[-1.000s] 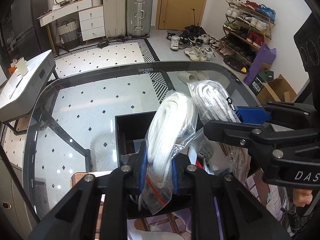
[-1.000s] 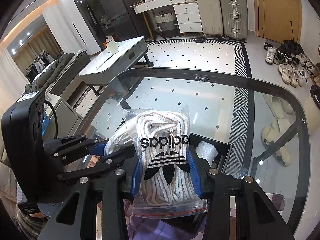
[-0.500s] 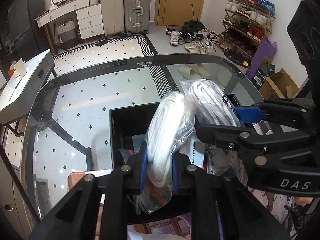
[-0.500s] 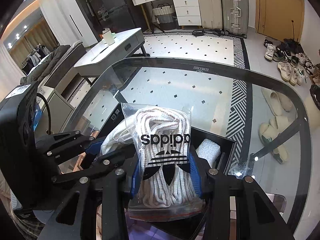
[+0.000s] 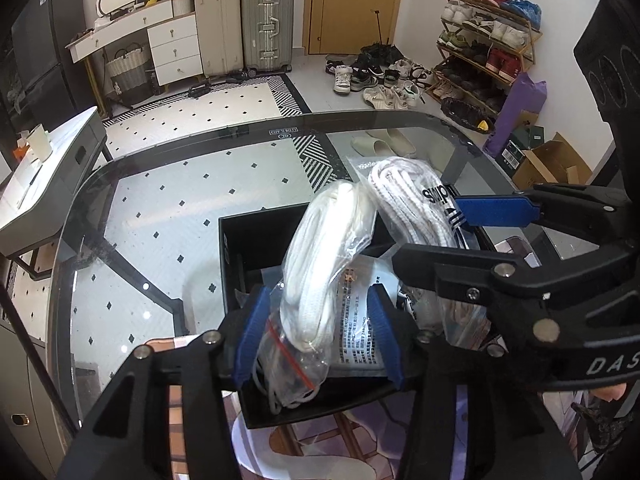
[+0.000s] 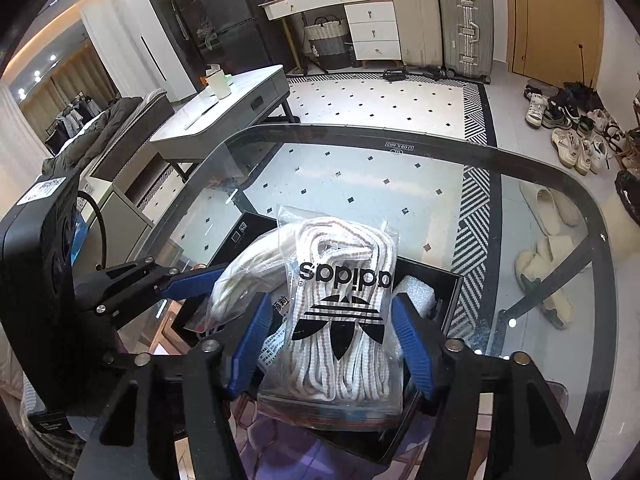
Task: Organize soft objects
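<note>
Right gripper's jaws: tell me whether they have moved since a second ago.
Yes. The right gripper has just been opening: its blue pads now stand clear of the logo bag of laces, above the black box.

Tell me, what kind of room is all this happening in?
Most likely the entry and living area of a home. Shoes fill a rack and spill over the floor near a wooden door, two suitcases stand against the wall, and the work goes on at a glass table.

So there's a box (image 5: 240,264) sitting on the glass table (image 5: 160,208) near its front edge. Two bags of laces stand in it side by side: one bag (image 5: 320,264) on the left, the other (image 6: 344,312) to its right.
</note>
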Demonstrator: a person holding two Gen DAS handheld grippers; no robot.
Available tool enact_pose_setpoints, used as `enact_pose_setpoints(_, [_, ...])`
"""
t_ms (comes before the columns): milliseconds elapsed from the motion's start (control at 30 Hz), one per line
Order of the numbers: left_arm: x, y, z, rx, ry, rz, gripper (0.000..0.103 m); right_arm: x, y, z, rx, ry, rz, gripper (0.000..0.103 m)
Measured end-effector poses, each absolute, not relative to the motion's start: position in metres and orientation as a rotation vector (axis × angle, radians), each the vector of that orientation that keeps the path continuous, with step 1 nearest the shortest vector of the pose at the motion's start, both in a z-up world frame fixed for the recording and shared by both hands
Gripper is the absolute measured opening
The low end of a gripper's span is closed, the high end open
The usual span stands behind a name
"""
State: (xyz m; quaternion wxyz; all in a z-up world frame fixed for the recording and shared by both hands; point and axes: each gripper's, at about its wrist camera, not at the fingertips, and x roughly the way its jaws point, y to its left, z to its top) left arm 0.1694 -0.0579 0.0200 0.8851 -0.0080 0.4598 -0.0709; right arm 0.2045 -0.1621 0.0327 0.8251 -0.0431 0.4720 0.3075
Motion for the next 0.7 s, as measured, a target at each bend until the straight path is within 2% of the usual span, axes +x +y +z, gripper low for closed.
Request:
enact_pose_setpoints(233, [0.155, -0.046, 0.029, -0.046, 0.93, -0.137, 0.056, 0.193, -0.177, 0.05, -0.072, 0.957, 0.648, 0.078])
enact_pose_setpoints(267, [0.152, -0.044, 0.031, -0.058, 0.925, -0.146, 0.062, 0.191, -0.18, 0.053, -0.066, 0.948, 0.649, 0.078])
enact_pose_setpoints(300, [0.149, -0.042, 0.031, -0.067, 0.92, -0.157, 0.076, 0.189, -0.182, 0.055, -0.061, 0.941, 0.649, 0.078])
enact_pose_setpoints(367, [0.142, -0.042, 0.034, -0.054, 0.893, -0.135, 0.086, 0.187, -0.188, 0.057, -0.052, 0.926, 0.649, 0.079])
enact_pose_setpoints(467, [0.133, -0.039, 0.038, -0.042, 0.87, -0.125, 0.086, 0.182, -0.195, 0.057, -0.039, 0.909, 0.65, 0.082])
enact_pose_setpoints(633, [0.118, -0.036, 0.046, -0.031, 0.817, -0.109, 0.098, 0.169, -0.206, 0.056, -0.03, 0.88, 0.648, 0.093])
enact_pose_setpoints(700, [0.112, -0.036, 0.05, -0.021, 0.79, -0.105, 0.098, 0.166, -0.21, 0.056, -0.024, 0.867, 0.644, 0.096])
